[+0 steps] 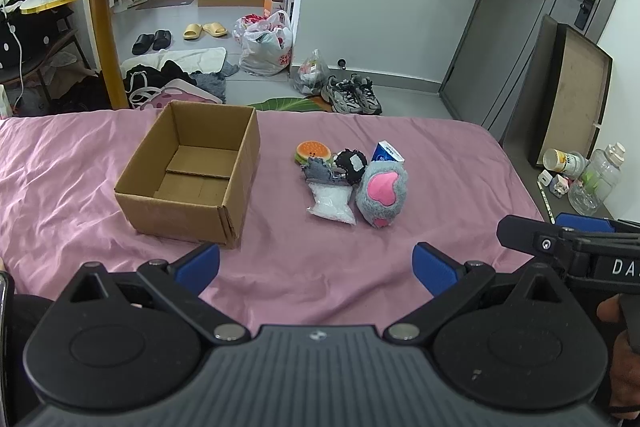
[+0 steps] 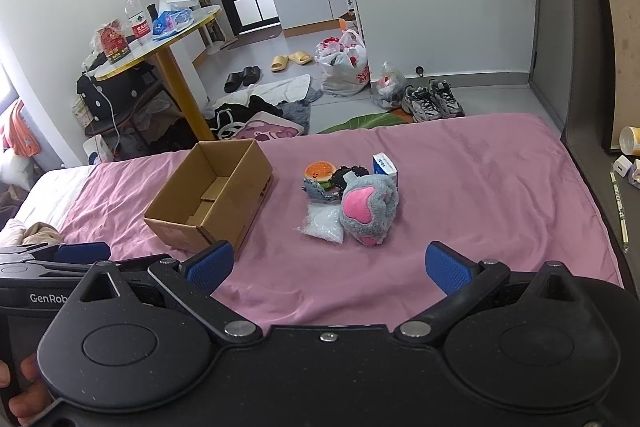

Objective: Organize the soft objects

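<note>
Both tools hang above the near edge of the bed (image 1: 60, 163), over the pink sheet, and neither has anything in it: the left tool (image 1: 316, 265) has its blue pads spread wide with only sheet between them, and the right tool (image 2: 330, 263) is released in the same way. The soft objects lie in one tight heap toward the middle of the bed: a grey plush paw with a pink heart pad (image 1: 382, 193) nearest the tools, a clear bag of white filling (image 1: 333, 203) touching its left side, and behind them a scrap of grey fabric (image 1: 318, 173), a burger-shaped squishy (image 1: 313, 151), a black ball with a pale patch (image 1: 352, 163) and a small blue-and-white carton (image 1: 387, 151). The open cardboard box (image 1: 188, 179) stands to the left of the heap, a strip of bare sheet between them, and it looks empty, so the sorting seems to be only at its start. The sensible first pick is the paw, as it sits at the front and blocks nothing. I would bring the right tool down over it with the pads wide, straddle its narrower width and close gently enough to pinch the plush without dragging the bag alongside. The left tool is nearer the box and could steady its wall, since light cardboard on a soft sheet may slide or tip when something drops in.
</note>
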`<state>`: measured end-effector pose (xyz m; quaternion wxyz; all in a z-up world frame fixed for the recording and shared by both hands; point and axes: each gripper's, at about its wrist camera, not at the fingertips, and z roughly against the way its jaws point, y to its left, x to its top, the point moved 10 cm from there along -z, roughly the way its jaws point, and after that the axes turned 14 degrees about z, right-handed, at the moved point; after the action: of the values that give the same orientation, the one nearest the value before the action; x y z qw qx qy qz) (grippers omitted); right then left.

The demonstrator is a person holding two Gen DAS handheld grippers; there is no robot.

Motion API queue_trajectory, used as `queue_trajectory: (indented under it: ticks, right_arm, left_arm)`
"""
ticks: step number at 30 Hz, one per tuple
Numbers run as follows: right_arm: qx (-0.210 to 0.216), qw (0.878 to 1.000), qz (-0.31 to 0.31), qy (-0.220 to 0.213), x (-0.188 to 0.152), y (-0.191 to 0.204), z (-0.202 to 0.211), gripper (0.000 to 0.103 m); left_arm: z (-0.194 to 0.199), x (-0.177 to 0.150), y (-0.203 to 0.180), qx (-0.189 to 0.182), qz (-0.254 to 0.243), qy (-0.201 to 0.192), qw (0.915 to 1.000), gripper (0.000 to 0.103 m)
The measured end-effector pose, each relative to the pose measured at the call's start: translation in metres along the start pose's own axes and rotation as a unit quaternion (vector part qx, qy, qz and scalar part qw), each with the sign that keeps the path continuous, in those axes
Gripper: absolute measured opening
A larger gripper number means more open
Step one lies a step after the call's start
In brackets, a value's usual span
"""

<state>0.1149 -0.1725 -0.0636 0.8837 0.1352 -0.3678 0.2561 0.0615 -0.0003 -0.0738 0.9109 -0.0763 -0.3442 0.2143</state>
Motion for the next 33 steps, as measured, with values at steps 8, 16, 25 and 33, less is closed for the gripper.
queue_trajectory:
  ticks: [8,16,25,33]
  right_arm:
    - [0.001,1.000,0.002,-0.001,0.0002,0.0005,0.0008,0.103]
    - [0.000,1.000,0.002,-0.001,0.0004,0.0009,0.0018,0.103]
    - [0.005,1.000,0.005,-0.005,0.0004,0.0026,0.0042,0.103]
    - [0.005,1.000,0.004,-0.004,0.0008,0.0026,0.0049,0.103]
  left_arm:
    - [0.0000,0.0000,-0.0002,0.000,-0.001,0.000,1.0000,0.102]
    - [0.0016,0.0006,-0.0013,0.000,0.001,0.000,1.0000,0.102]
    - [0.0034,0.0012,-0.0042,0.002,0.000,-0.001,1.0000,0.102]
    - [0.0050,0.0009,-0.0055,0.001,0.000,-0.001,1.0000,0.102]
